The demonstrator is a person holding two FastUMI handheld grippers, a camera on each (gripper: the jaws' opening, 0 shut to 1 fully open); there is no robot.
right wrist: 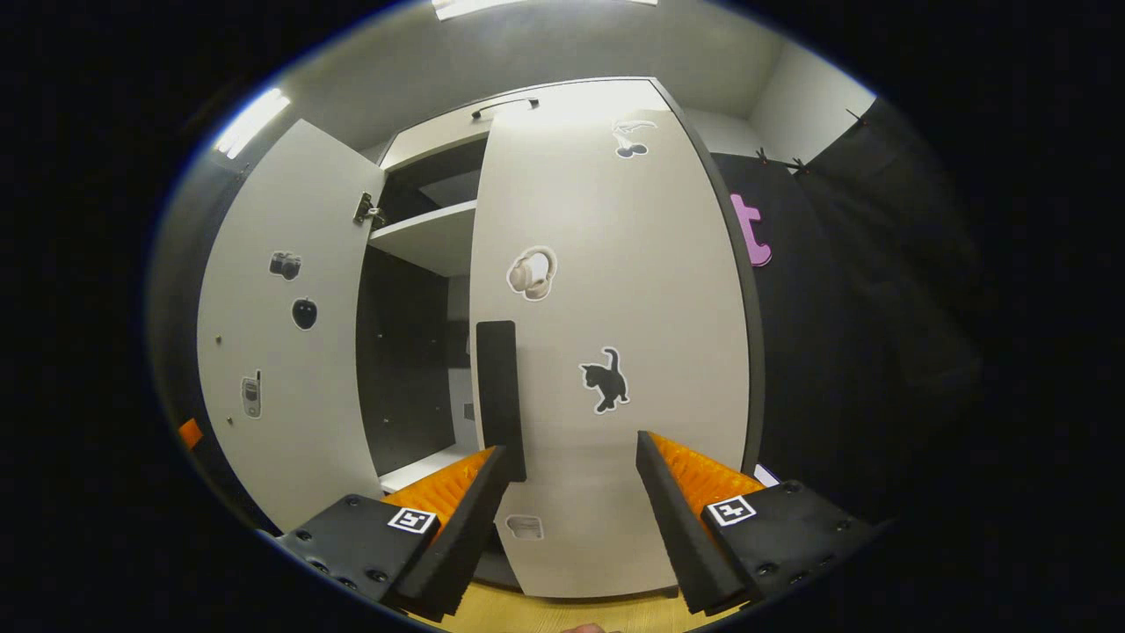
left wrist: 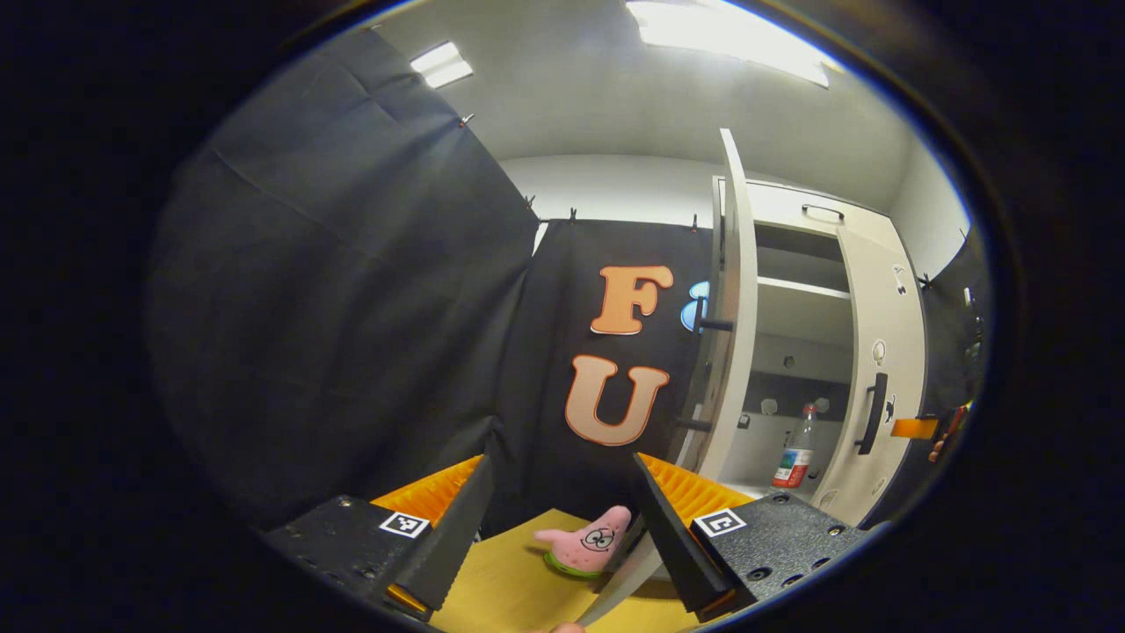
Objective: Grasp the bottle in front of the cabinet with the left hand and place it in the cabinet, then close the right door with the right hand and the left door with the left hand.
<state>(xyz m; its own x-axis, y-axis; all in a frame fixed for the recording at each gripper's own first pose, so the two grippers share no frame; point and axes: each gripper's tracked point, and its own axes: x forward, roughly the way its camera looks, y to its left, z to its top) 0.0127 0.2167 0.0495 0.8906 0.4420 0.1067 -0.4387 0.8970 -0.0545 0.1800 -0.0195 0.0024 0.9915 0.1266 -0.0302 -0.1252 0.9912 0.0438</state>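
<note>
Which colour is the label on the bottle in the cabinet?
Red and white, seen best in the left gripper view: bottle.

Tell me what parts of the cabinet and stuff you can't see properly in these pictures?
- Bottle, left gripper view: small and far off; its label is too small to make out.
- Cabinet inside, right gripper view: the nearly shut right door covers most of it.
- Star-shaped plush toy, left gripper view: partly behind the left claw.
- Left door, left gripper view: seen edge-on, its faces barely show.
- Right door's lowest sticker, right gripper view: too faint.
</note>
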